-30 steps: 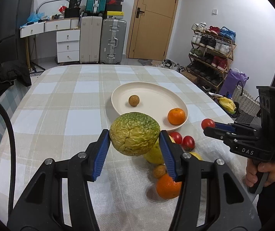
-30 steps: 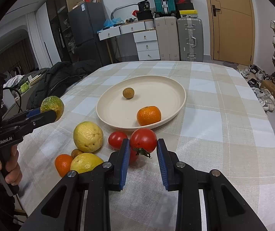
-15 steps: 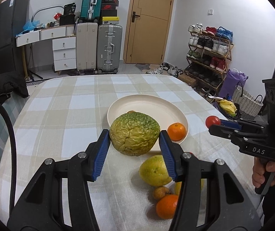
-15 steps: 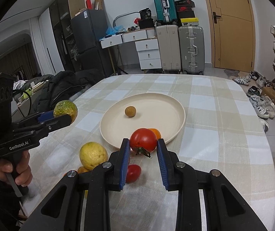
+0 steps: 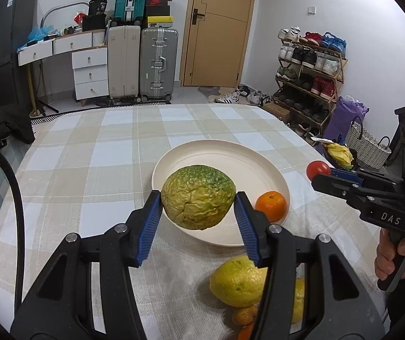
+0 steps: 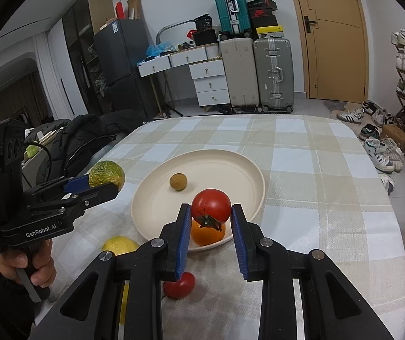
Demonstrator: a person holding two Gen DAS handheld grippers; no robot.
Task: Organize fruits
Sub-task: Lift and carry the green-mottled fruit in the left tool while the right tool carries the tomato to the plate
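You are mid-carry: your left hand-held gripper [image 5: 198, 202] clamps the wrinkled green fruit [image 5: 198, 197] over the plate [image 5: 276, 182] rim at 6 o'clock; your right hand-held gripper [image 6: 209, 216] grips the tomato [image 6: 211, 206] above the orange [image 6: 208, 233]; next, lower each and release inside; since a second ago both have advanced from the table [image 5: 89, 170] pile toward the plate.

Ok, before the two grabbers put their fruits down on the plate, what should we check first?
1. Left gripper holds the bumpy green fruit firmly: ok.
2. Right gripper holds the tomato firmly: ok.
3. Plate has bare room: ok.
4. Orange and small brown fruit on the plate are out of the way: cannot tell; the orange sits just under the tomato.
5. The grippers are apart: ok.
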